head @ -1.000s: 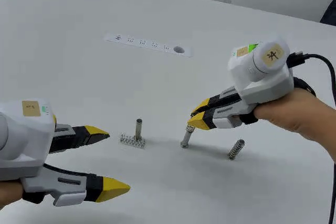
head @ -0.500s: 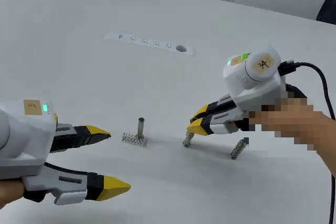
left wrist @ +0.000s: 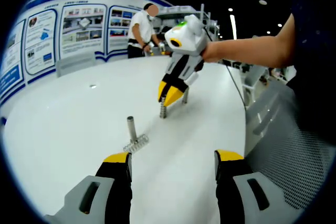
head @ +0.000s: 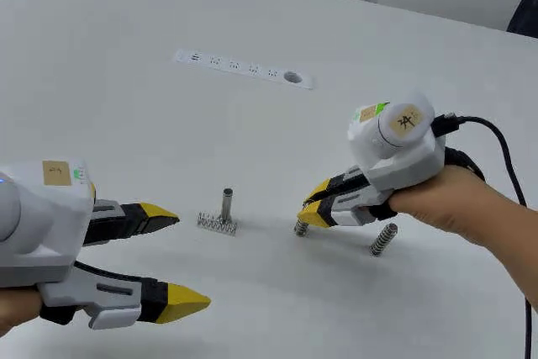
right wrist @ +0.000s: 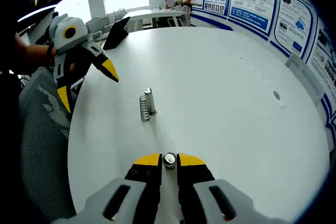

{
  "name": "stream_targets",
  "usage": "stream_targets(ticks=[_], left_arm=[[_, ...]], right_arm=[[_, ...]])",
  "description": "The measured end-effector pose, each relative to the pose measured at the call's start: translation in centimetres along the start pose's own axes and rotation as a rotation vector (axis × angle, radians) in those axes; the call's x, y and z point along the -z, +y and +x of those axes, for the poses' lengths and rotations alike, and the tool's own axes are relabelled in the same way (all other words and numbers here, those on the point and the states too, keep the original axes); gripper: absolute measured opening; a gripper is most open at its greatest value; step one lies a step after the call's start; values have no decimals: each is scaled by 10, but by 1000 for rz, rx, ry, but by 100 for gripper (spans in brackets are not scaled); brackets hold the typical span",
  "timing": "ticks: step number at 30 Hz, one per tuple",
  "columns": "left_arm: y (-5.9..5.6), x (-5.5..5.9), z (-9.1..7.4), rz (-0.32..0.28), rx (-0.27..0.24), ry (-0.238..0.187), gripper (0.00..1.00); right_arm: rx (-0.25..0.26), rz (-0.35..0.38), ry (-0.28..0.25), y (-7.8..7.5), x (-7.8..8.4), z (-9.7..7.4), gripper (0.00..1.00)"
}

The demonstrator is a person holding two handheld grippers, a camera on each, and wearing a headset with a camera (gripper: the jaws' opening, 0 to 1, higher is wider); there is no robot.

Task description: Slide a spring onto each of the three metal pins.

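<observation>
Right gripper (head: 313,215), pinching the pin (head: 300,228) at 3 o'clock of the loose spring (head: 217,224), may topple it on release if off-vertical; left gripper (head: 175,259) hovers spread.

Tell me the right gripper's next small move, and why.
Probably open the right tongs and lift clear: they are shut on the head of a spring-fitted pin that seems to stand on the table. The loose spring lying by the bare upright pin is not yet fitted.
</observation>
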State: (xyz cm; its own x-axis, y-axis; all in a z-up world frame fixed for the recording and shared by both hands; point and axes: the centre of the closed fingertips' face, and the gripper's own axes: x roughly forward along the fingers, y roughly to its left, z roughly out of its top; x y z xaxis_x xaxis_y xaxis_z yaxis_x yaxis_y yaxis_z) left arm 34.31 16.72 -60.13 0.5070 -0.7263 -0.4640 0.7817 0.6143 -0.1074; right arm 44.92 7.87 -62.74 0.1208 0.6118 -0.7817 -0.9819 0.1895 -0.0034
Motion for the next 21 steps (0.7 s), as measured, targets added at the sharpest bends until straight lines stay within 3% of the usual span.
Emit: stream_targets(ticks=[11,21], left_arm=[[0,0,0,0,4,3,64],[-2,1,1,5,9,10,64]], right_arm=[[14,12,-8,-1,0,-3,15],[43,-28,-56,5,-23,-14,18]])
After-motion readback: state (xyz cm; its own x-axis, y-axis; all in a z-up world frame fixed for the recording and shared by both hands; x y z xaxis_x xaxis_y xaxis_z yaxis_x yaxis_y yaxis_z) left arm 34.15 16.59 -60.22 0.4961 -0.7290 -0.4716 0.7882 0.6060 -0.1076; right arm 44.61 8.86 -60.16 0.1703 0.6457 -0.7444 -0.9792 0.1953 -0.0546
